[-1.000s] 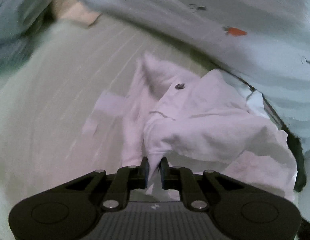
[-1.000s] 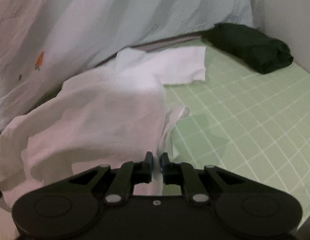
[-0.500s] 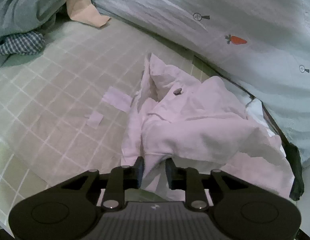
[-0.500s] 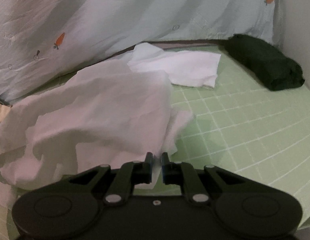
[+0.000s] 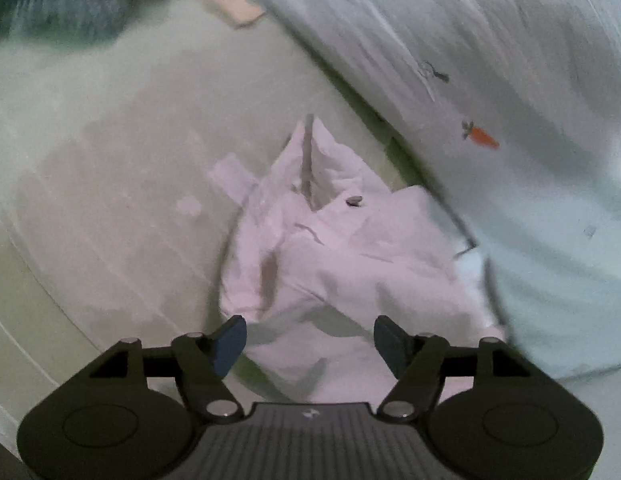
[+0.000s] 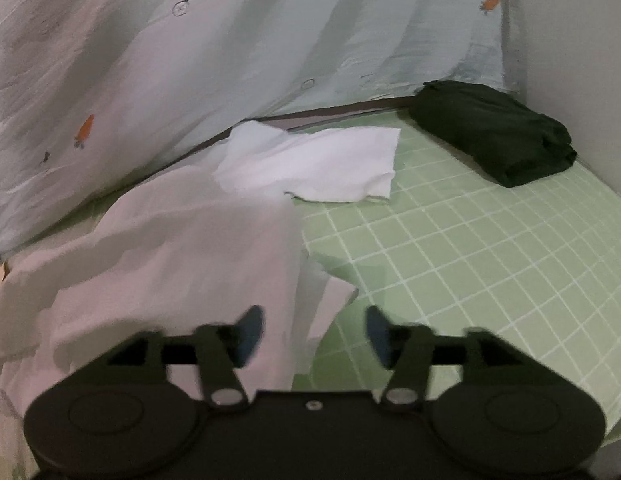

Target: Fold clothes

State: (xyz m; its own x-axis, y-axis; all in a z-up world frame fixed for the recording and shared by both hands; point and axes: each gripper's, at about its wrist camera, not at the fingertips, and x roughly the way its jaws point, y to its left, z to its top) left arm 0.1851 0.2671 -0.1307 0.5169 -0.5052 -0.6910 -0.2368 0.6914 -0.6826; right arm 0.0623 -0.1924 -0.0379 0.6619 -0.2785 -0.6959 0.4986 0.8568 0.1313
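A crumpled pale pink shirt [image 5: 342, 256] with a dark button lies on the green checked sheet [image 5: 110, 200], bunched in front of my left gripper [image 5: 310, 340]. That gripper is open, its fingers spread wide with cloth lying between and under them but not pinched. In the right wrist view the same pink shirt [image 6: 170, 264] lies heaped at the left, and my right gripper [image 6: 314, 332] is open beside its right edge, over the green sheet [image 6: 470, 264]. The left wrist view is motion-blurred.
A pale blue quilt with carrot prints [image 5: 510, 100] [image 6: 190, 60] rises along the back. A white cloth [image 6: 318, 164] lies flat beyond the shirt. A folded dark green garment [image 6: 494, 136] sits at the far right by the wall. Grey and checked clothes [image 5: 70, 4] lie far left.
Both grippers were shut on the pink shirt's edge and have opened wide, letting it go. The shirt has dropped onto the sheet, and both grippers have drawn back a little.
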